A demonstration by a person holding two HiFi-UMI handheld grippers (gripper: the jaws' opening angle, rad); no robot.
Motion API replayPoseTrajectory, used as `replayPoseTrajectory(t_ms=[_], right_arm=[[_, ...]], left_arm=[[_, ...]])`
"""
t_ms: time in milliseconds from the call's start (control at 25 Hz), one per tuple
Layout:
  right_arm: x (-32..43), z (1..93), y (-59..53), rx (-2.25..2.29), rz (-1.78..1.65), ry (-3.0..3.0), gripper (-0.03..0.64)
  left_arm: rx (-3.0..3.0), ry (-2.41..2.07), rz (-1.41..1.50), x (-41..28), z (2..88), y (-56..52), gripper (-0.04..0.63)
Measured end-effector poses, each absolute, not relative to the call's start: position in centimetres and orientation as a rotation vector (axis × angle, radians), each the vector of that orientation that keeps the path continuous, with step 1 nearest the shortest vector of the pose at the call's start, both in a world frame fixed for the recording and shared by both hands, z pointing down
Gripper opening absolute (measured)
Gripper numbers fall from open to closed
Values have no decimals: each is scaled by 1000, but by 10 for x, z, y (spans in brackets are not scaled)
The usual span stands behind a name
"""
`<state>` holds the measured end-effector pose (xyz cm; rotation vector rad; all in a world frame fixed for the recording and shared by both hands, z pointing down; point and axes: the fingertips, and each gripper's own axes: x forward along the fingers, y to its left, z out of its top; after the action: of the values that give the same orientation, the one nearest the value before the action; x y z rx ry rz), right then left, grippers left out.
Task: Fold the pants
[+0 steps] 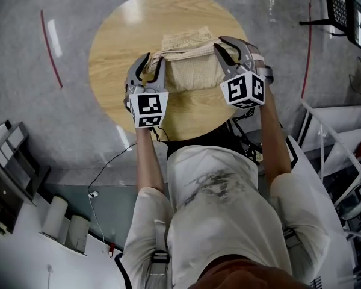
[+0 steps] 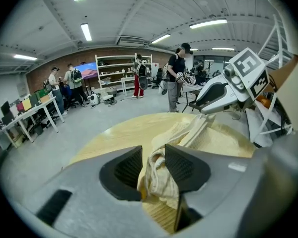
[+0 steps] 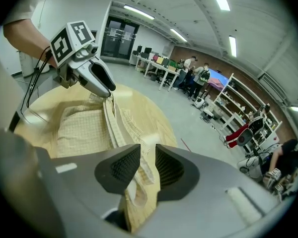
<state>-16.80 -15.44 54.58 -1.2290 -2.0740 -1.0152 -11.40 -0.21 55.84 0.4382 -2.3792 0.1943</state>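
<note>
Fingers [image 2: 186, 168] of left gripper [image 2: 153, 156], right gripper [image 3: 148, 158] are standing half-open round loose pants [image 1: 189, 71]; we're risking cloth snagging, dragging toward table's [image 1: 114, 47] near edge.

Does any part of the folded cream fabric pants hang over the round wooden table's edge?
No, the cream pants lie wholly inside the wooden table's rim.

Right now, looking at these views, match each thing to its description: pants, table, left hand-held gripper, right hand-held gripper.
Things: 1 pants; 2 table; 3 left hand-held gripper; 4 right hand-held gripper.
Descriptions: A round, light wood; B at the pants' right end, head view; C cream, lying on the table; D at the pants' left end, head view.
Pairs: 1-C, 2-A, 3-D, 4-B.
</note>
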Motion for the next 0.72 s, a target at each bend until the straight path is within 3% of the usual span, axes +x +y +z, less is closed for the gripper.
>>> replayPoseTrajectory(t_ms=[720], right_arm=[[-152, 488, -146, -1243, -981, -2223, 79]], left_arm=[[333, -2542, 216, -117, 490, 2, 44]])
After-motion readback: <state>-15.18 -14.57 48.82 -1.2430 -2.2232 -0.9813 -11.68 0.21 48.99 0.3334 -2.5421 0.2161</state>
